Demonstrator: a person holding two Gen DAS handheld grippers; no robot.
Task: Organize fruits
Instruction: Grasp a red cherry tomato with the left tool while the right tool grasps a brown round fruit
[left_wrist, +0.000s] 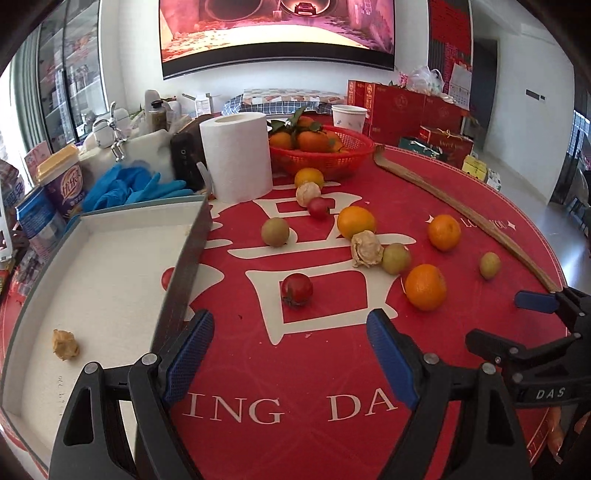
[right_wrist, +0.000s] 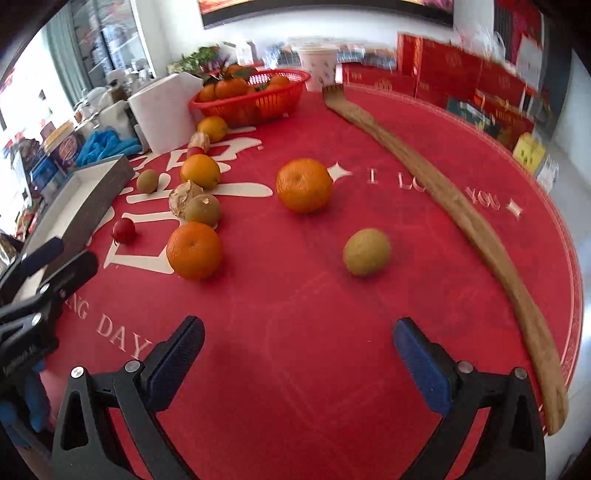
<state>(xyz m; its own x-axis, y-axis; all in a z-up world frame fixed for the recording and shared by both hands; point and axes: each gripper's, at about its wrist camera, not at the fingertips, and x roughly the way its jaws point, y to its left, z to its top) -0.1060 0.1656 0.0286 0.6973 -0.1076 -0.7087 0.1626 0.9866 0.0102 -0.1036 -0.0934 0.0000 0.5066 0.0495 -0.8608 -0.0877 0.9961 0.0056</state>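
Blue-padded jaws on both sides are spread wide with nothing in them: left gripper (left_wrist: 291, 354) and right gripper (right_wrist: 299, 363) hang over the red tablecloth (left_wrist: 295, 369). Loose fruits sit at 12 o'clock, nearest a cherry tomato (left_wrist: 296, 289); the white tray (left_wrist: 110, 258) is around 10.

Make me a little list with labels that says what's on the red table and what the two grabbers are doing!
table: round red cloth with white writing
box: grey tray with one papery husk fruit inside
loose fruit: oranges, green-brown fruits, red tomatoes, husk fruits scattered on the cloth
nearest tomato: tomato ahead of the left gripper
basket: red basket of leafy oranges
other things: paper roll, wooden back scratcher
left gripper: open, empty
right gripper: open, empty
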